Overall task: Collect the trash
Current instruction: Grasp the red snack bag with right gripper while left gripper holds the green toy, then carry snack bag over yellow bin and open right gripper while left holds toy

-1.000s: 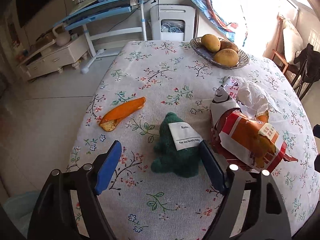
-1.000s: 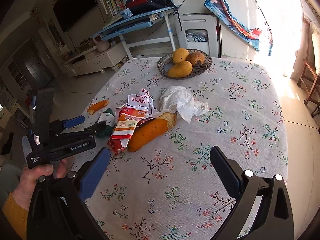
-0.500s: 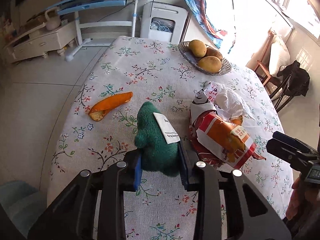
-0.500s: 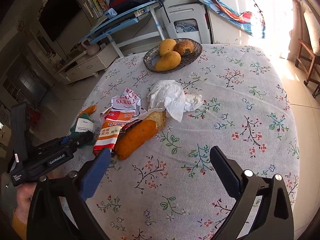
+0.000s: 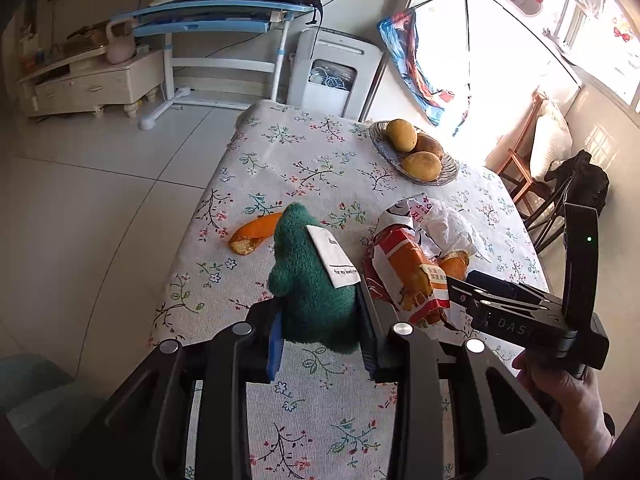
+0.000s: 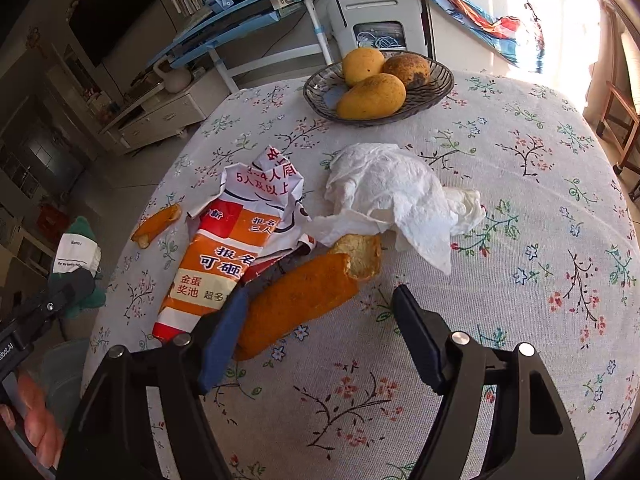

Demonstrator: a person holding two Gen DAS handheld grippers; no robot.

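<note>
On a table under a floral cloth, we hold the left gripper clenched on a green plush toy, lifted above the cloth, its long axis running away from us toward the fruit basket and its white tag facing up. Our right gripper, its jaws just narrowing but not yet pressing, straddles the near end of a large orange peel; the blue left pad touches the peel, the right pad stands apart. The peel lies flat, long axis slanting from our gripper up toward a crumpled white tissue, its torn pale end nearest the tissue. Beside it, farther from the basket's side, lies a crumpled orange-and-white wrapper; a smaller peel lies beyond that. The basket, at the table's far side, holds three mangoes.
</note>
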